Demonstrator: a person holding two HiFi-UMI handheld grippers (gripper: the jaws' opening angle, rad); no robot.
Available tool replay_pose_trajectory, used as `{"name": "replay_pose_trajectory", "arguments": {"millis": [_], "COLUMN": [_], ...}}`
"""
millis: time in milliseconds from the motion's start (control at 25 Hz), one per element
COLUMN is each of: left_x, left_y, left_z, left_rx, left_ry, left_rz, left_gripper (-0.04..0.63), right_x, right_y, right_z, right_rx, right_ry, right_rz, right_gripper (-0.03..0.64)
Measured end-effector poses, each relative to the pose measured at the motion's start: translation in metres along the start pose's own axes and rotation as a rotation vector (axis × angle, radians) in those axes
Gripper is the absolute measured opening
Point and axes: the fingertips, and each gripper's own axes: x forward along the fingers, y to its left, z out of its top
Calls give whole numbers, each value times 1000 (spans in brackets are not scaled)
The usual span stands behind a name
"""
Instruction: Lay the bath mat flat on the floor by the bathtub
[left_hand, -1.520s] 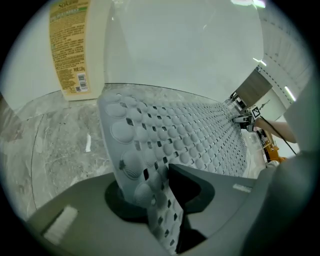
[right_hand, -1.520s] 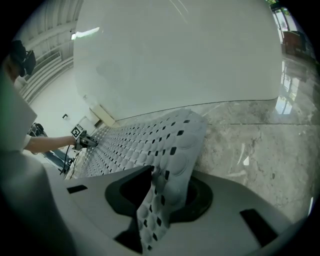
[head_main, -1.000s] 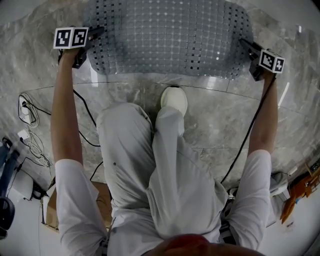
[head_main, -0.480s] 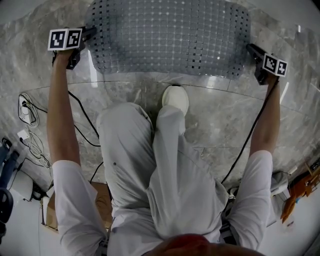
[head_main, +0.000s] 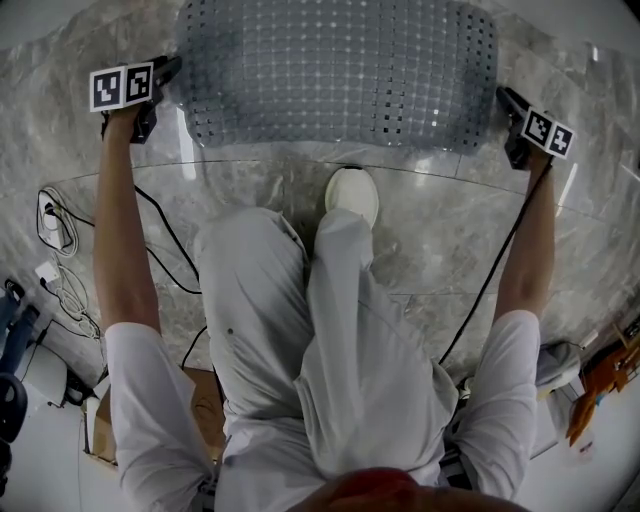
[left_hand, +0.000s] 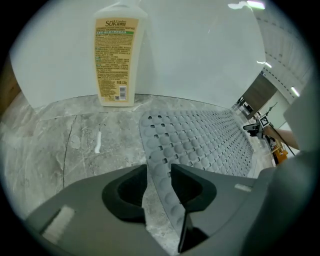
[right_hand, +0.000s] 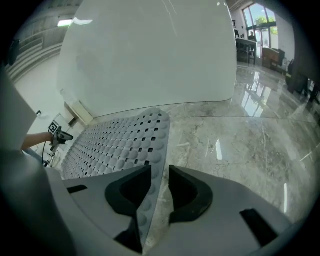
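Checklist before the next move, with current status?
1. Bath mat flat on floor: ok.
2. Mat beside bathtub: ok.
3. Left claw free: ok. Jaws apart, have just been closing slightly. Mat edge in the gap, unpinched.
4. Right claw free: ok. Jaws apart, also just been closing. Mat edge in the gap, unpinched.
5. Bottle upright, off mat: ok.
6. Shoe off mat: ok.

Head cam: we look steeply down past our own legs onto the floor, with the whole mat in frame at the top. Cam on the left gripper: low and close over the floor, facing along its jaws across one mat end toward the tub wall. Cam on the right gripper mirrors that from the other end. All three views share the mat; each gripper cam sees the other gripper far off.
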Motion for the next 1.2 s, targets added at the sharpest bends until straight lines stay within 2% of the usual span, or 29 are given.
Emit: {"name": "replay_pose_trajectory", "arguments": {"millis": [120, 240, 360, 480, 600, 720, 920, 1000, 1120, 1200], "left_x": [4, 7, 7, 9, 12, 10, -2, -6, -12, -17], "left_y": [-6, -16, -31, -50, -66, -87, -112, -122, -139, -152], "left_z": [3, 10, 14, 12, 10, 11, 15, 16, 20, 22], "left_rx": [-11, -68, -140, -159, -137, -102, -42, -6, 39, 44], "left_ry": [-49, -141, -230, -277, -310, -355, -434, -450, -471, -485], "left_rz": [44, 80, 91, 96, 94, 60, 70, 92, 95, 74], "left_gripper": [153, 153, 153, 153, 147, 143, 63, 0, -3, -3], "right_x": [3, 9, 14, 17, 19, 18, 12, 9, 5, 2], "right_y": [18, 43, 66, 87, 112, 141, 181, 193, 211, 222], "right_z": [11, 17, 22, 26, 30, 34, 38, 37, 36, 33], "right_rx": [-36, -61, -66, -63, -84, -84, -97, -104, -121, -139], "right_ry": [-61, -110, -147, -195, -245, -305, -389, -407, -418, -411], "right_rz": [-50, -61, -67, -72, -74, -57, -35, -24, -5, 1], "right_gripper": [114, 119, 124, 120, 94, 76, 13, 3, 3, 2]}}
